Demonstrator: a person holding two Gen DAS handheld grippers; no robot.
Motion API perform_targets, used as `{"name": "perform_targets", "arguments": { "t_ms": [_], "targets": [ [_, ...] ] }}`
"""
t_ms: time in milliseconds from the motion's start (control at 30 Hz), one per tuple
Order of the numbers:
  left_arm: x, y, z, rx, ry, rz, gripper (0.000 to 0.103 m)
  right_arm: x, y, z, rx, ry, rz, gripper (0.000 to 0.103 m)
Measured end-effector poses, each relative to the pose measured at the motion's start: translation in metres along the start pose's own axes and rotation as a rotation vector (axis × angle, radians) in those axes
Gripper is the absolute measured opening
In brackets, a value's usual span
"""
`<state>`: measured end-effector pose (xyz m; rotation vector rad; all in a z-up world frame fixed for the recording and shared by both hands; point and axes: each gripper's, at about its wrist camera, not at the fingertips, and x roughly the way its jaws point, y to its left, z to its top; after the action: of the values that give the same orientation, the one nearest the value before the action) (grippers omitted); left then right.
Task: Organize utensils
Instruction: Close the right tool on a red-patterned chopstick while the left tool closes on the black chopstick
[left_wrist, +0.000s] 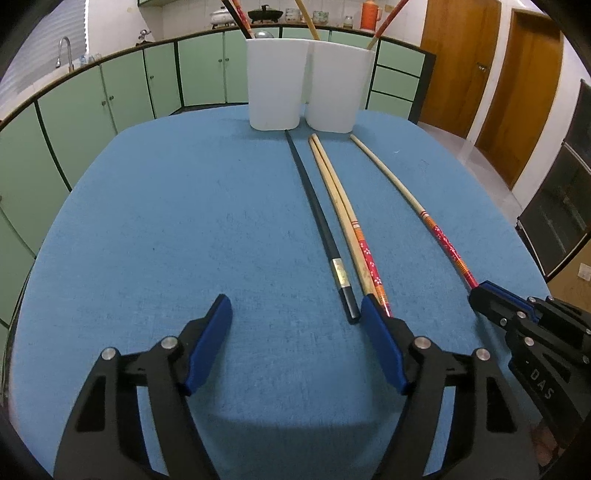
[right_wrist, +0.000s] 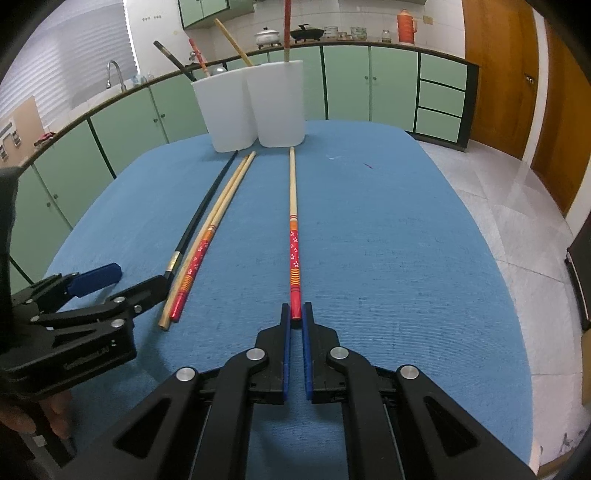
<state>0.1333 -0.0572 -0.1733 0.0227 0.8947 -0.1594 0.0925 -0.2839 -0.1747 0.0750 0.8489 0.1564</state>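
Left wrist view: your left gripper (left_wrist: 295, 310) stands wide apart over the blue tablecloth (left_wrist: 166, 221), with nothing pressed between its pads.
Black chopstick (left_wrist: 317, 221): its near end lies just inside your right-hand pad, at about 1 o'clock from the gripper's middle.
Paired chopsticks (left_wrist: 343, 218): a plain wooden one and a red-patterned one lie touching side by side, just right of the black one; their near ends run under that same pad.
Right gripper (right_wrist: 296, 314): closed on the red end of the lone chopstick (right_wrist: 293, 221), which runs straight toward 12 o'clock.
White holders (right_wrist: 255, 107): two tubs side by side at 12 o'clock near the far table edge, each with chopsticks standing in it.
Open room, left: from 9 to 11 o'clock of your left gripper the cloth is bare out to the rounded edge.
Open room, right: from 1 to 3 o'clock of your right gripper the cloth is bare to the edge, then tiled floor (right_wrist: 517, 221).
Between grippers: they sit close together at the near edge.
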Motion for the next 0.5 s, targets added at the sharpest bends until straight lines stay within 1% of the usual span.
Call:
{"name": "perform_targets", "arguments": {
  "t_ms": [133, 200, 233, 333, 367, 400, 500],
  "targets": [
    [0.0025, -0.0048, 0.0015, 0.008, 0.008, 0.02, 0.068, 0.0004, 0.0006, -0.0008, 0.001, 0.001, 0.003, 0.006],
    [0.0025, -0.0066, 0.0019, 0.001, 0.008, 0.021, 0.063, 0.0006, 0.0005, -0.0006, 0.002, 0.002, 0.004, 0.006],
    [0.0019, -0.007, 0.0015, -0.004, 0.007, 0.017, 0.061, 0.0007, 0.0002, -0.0006, 0.004, 0.003, 0.006, 0.006],
    [0.001, -0.0078, 0.0009, -0.005, 0.001, 0.011, 0.048, 0.0015, -0.0002, -0.0002, 0.01, 0.005, 0.012, 0.006],
    [0.0004, -0.0073, 0.0008, -0.01, -0.001, 0.008, 0.041, 0.0016, -0.0003, -0.0003, 0.012, 0.006, 0.014, 0.006],
    [-0.0001, -0.0064, 0.0006, -0.017, -0.003, 0.002, 0.038, 0.0013, -0.0007, -0.0007, 0.013, 0.005, 0.015, 0.006],
    [-0.0006, -0.0065, 0.0003, -0.018, -0.005, -0.002, 0.032, 0.0014, -0.0009, -0.0006, 0.016, 0.006, 0.017, 0.006]
  ]
}}
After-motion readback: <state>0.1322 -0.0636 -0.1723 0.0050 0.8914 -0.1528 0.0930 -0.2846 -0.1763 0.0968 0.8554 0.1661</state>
